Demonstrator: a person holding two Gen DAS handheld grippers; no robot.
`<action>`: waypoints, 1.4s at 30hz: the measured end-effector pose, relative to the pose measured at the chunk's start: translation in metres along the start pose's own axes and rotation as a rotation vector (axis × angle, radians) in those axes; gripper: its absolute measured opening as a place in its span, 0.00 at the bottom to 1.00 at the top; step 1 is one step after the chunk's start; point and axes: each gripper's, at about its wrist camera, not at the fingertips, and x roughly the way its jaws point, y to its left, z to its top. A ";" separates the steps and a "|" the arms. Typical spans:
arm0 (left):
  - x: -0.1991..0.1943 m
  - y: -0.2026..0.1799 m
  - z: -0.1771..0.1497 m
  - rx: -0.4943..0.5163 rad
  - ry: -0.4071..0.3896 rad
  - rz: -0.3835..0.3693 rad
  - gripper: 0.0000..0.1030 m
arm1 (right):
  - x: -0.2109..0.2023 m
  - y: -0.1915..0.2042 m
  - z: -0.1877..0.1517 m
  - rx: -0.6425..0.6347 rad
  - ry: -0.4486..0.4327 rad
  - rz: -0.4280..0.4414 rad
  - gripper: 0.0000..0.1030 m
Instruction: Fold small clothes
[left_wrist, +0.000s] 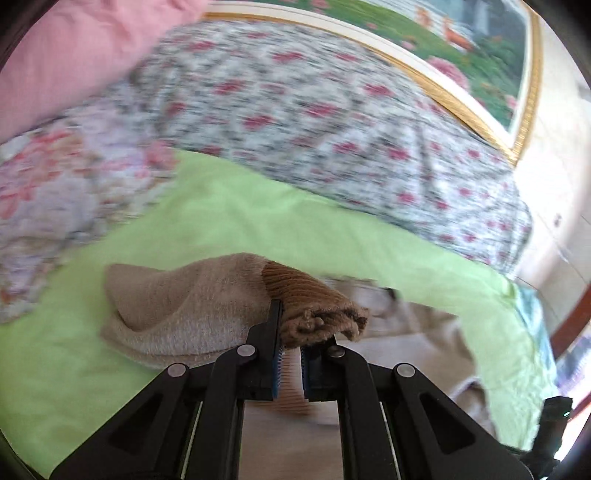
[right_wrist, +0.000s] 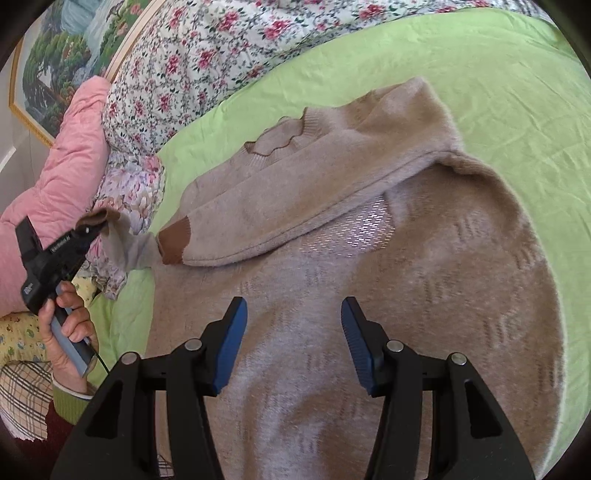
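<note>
Right gripper (right_wrist: 291, 347), jaws parted and holding nothing, hovers over the beige sweater (right_wrist: 388, 295); it sprawls across the green sheet (right_wrist: 498, 92), filling lower frame; soft, light, limp knit, probably best pinched at cuffs or hem; long axis runs lower right to upper left, collar (right_wrist: 284, 136) uppermost; left gripper (left_wrist: 291, 350) clamps the brown sleeve cuff (left_wrist: 314, 314).

Both wrist views close over sweater (right_wrist: 332, 280), left blurred.

sweater (right_wrist: 369, 280): fuzzy knit, ribbed cuff | sheet (right_wrist: 498, 92): smooth matt cloth
</note>
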 end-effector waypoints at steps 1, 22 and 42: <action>0.008 -0.017 -0.002 0.006 0.014 -0.029 0.06 | -0.003 -0.005 -0.001 0.010 -0.003 -0.001 0.53; 0.119 -0.131 -0.095 0.164 0.309 -0.148 0.38 | -0.030 -0.053 -0.001 0.119 -0.059 -0.016 0.53; 0.058 0.100 -0.060 -0.039 0.234 0.253 0.49 | 0.083 0.008 0.079 0.139 0.041 0.140 0.53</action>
